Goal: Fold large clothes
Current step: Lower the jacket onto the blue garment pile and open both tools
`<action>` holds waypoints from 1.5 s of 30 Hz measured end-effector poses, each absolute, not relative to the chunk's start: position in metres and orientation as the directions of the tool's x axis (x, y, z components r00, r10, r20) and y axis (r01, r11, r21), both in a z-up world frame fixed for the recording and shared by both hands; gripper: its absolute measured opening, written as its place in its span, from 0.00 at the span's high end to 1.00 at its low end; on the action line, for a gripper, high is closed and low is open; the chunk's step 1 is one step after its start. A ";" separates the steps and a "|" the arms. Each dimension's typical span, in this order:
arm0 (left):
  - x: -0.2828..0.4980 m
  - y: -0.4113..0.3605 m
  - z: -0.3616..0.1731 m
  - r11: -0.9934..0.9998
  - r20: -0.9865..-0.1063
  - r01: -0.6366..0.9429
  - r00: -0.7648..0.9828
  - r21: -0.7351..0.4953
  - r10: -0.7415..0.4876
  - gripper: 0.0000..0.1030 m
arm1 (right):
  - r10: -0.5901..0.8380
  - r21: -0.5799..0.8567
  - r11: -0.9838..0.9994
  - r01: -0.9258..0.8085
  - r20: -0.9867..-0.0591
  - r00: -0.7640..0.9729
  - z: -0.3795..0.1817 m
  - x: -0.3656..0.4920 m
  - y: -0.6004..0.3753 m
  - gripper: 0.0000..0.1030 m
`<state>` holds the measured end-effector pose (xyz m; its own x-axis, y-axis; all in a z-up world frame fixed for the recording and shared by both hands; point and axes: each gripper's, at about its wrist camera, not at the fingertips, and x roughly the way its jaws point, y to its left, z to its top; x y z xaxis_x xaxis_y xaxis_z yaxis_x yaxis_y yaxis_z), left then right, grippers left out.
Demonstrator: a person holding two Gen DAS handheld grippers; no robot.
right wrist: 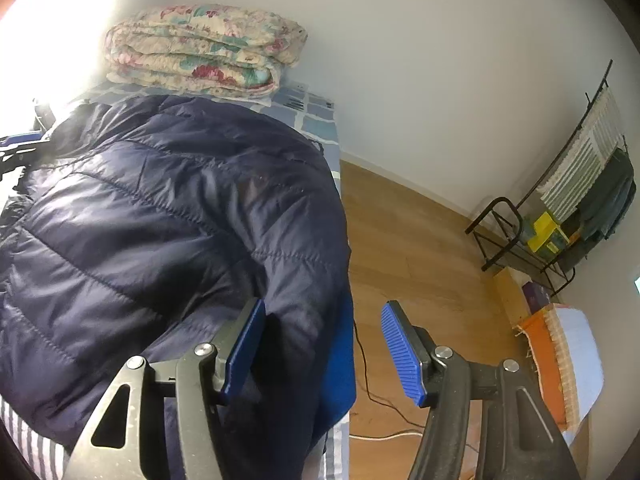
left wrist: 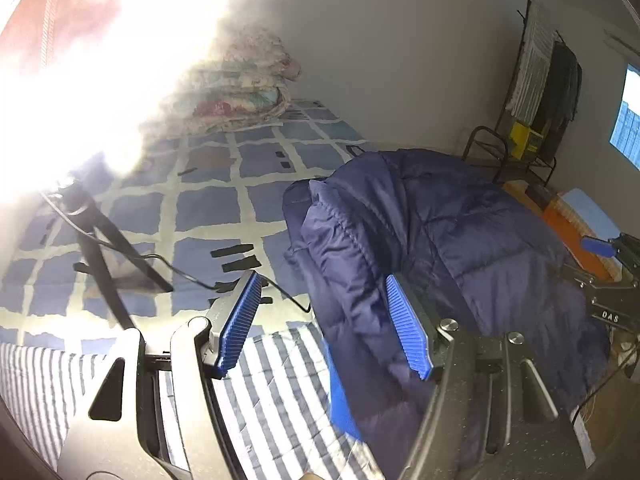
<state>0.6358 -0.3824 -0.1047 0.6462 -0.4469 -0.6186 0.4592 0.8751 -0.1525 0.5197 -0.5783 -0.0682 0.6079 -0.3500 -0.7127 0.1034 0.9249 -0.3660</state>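
Note:
A navy quilted puffer jacket (left wrist: 460,232) lies heaped on the bed, with a bright blue lining showing at its near edge. My left gripper (left wrist: 324,320) is open, its jaws wide apart around the jacket's left folded edge without closing on it. The jacket fills the left of the right wrist view (right wrist: 160,208). My right gripper (right wrist: 324,344) is open at the jacket's right hem by the bed edge; its left finger (right wrist: 244,352) rests against the fabric. The right gripper also shows at the right edge of the left wrist view (left wrist: 612,264).
The bed has a blue checked cover (left wrist: 208,208) and a striped sheet (left wrist: 272,392) near me. A tripod (left wrist: 100,248) with a cable stands on the bed. A folded floral quilt (right wrist: 200,52) lies at the head. A clothes rack (right wrist: 580,200) and wooden floor (right wrist: 420,248) are right.

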 end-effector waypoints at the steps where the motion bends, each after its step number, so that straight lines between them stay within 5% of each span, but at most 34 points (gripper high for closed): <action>1: 0.630 -0.379 -0.101 0.876 -0.616 0.460 0.650 -0.146 -0.445 0.35 | -0.349 -0.364 0.925 0.105 -0.712 0.610 -0.066 0.516 -0.577 0.40; 27: 0.280 -0.239 0.073 0.862 -0.424 0.508 0.780 -0.002 -0.460 0.35 | -0.281 -0.237 0.957 0.168 -0.603 0.747 0.095 0.245 -0.435 0.35; 45: 0.150 -0.183 0.058 0.900 -0.404 0.435 0.820 -0.019 -0.405 0.35 | -0.208 -0.139 0.978 0.158 -0.525 0.825 0.082 0.120 -0.355 0.22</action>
